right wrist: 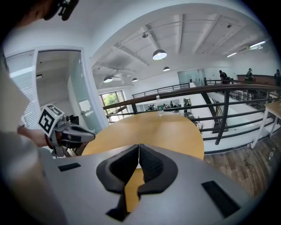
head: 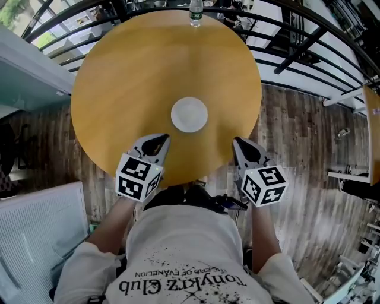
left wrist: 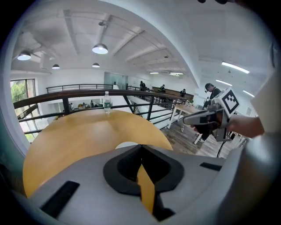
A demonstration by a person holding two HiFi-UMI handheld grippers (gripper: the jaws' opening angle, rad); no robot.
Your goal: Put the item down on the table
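Left gripper [head: 160, 141], right gripper [head: 238, 144] are being held at worktop [head: 119, 83] edge, fingers pressed together, empty; white disc [head: 189, 114] seemingly placed; withdrawal next.

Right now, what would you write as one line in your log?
left gripper: shut, empty | right gripper: shut, empty | white disc: lying on table, apart from both | bottle: upright at far edge

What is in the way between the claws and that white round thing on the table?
Nothing visible. The white disc lies on the table ahead of the left claw and right claw, both shut and empty; the bottle stands at the far edge.
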